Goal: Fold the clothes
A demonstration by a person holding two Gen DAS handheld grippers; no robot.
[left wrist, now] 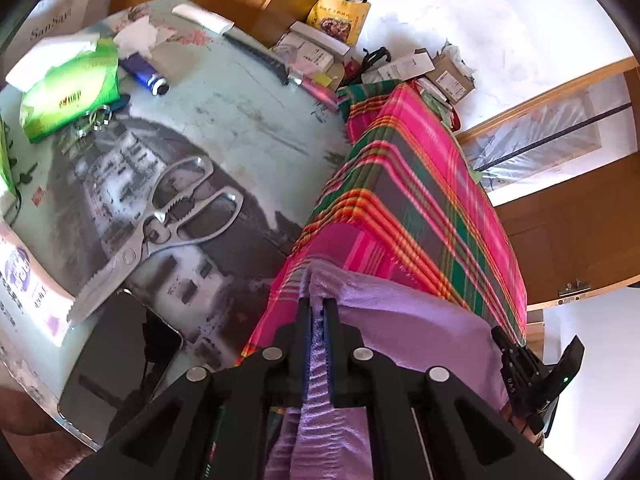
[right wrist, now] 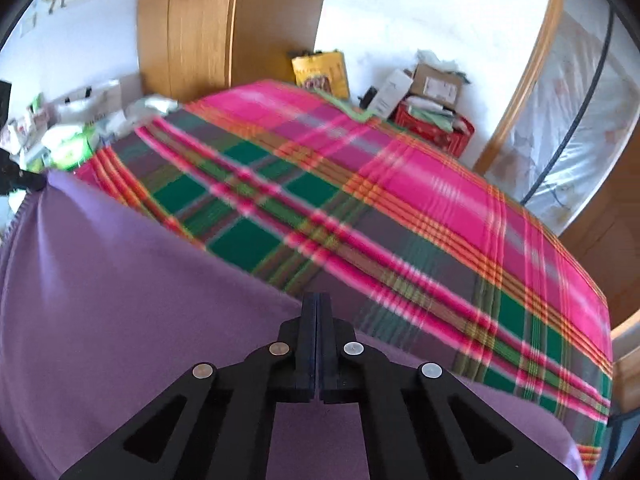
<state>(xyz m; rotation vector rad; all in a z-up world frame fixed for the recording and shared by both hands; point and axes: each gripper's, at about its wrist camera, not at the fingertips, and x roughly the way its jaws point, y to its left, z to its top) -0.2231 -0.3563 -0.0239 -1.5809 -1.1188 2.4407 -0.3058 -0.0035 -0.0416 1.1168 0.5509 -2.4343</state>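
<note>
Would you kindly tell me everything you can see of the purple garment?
The purple garment is a soft, lilac, knit-looking fabric, plain in colour, with a ribbed strip showing between the left gripper's fingers. It is spread wide over the near end of the pink and green plaid blanket. The left gripper pinches a bunched edge; the right gripper is shut at another edge.

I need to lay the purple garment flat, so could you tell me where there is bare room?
The plaid blanket beyond the purple garment is bare. The table is crowded: scissors, tissue pack, phone, boxes behind.
</note>
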